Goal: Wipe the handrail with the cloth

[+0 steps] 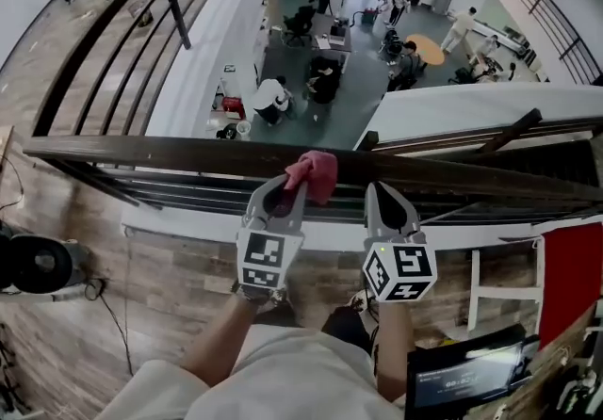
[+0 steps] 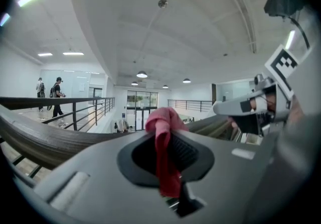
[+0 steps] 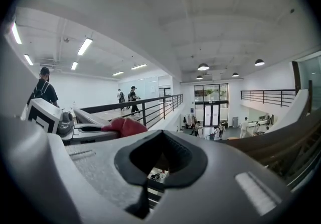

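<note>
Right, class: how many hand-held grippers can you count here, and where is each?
2. The left gripper is shut on the pink cloth at the handrail; the right gripper is beside it, jaws together and empty. None seems hidden.

Bright, even ceiling-strip light — heavy fisheye bending with dark corners — near hand-held gripper bodies soft and blurred.

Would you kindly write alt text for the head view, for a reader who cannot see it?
The left tool grips a pink cloth against a dark handrail. The right tool, shut and empty, sits beside it at the rail. Far below, past the rail, people are at desks.
</note>
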The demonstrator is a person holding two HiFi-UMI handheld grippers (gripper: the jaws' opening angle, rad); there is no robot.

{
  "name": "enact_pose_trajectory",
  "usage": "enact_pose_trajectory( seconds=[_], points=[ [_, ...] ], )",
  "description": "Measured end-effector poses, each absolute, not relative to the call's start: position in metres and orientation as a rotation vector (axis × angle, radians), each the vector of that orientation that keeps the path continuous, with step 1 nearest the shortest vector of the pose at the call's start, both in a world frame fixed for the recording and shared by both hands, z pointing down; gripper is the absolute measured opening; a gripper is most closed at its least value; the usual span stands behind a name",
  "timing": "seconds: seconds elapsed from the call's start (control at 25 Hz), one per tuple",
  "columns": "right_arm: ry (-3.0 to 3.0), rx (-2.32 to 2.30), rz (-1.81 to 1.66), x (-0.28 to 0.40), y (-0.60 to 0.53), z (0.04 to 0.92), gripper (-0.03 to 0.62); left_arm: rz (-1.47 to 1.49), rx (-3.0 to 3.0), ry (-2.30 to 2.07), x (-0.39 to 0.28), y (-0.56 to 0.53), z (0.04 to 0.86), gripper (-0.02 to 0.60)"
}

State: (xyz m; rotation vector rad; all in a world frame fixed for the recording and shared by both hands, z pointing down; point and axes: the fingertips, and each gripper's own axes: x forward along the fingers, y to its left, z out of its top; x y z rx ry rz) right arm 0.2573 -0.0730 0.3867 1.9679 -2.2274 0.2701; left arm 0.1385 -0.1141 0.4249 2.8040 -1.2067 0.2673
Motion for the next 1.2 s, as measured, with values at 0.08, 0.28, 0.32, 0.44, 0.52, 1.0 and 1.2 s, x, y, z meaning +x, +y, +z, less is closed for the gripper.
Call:
enact_pose_trajectory(
  seconds=[0.08,0.28,0.32,0.44,0.52,1.0,1.2],
  points=[
    [-2.231,1.971,0.255,0.256,-0.066,0.379,0.003,0.259,2.804,-1.226,0.131,-0.114,0.418,0.046],
    [-2.256,1.985,0.226,0.259,-0.059,0.364,0.003,0.216,2.82,-1.277,0.12,-0.108,0.4,0.046],
    [-2.268,1.98,0.217,0.258,-0.056,0.363,0.003,0.206,2.828,-1.289,0.118,-0.104,0.397,0.046],
    [-2.307,1.95,0.146,0.256,-0.048,0.351,0.003,0.171,2.87,-1.338,0.118,-0.09,0.382,0.046],
    [-2.338,1.918,0.079,0.255,-0.042,0.339,0.003,0.142,2.9,-1.373,0.119,-0.083,0.368,0.046],
    [-2.351,1.888,-0.086,0.286,0.035,0.308,0.002,0.049,2.966,-1.399,0.16,-0.003,0.337,0.046],
    [-2.344,1.893,-0.117,0.308,0.084,0.3,0.002,-0.088,2.928,-1.456,0.175,0.049,0.308,0.048]
  ],
)
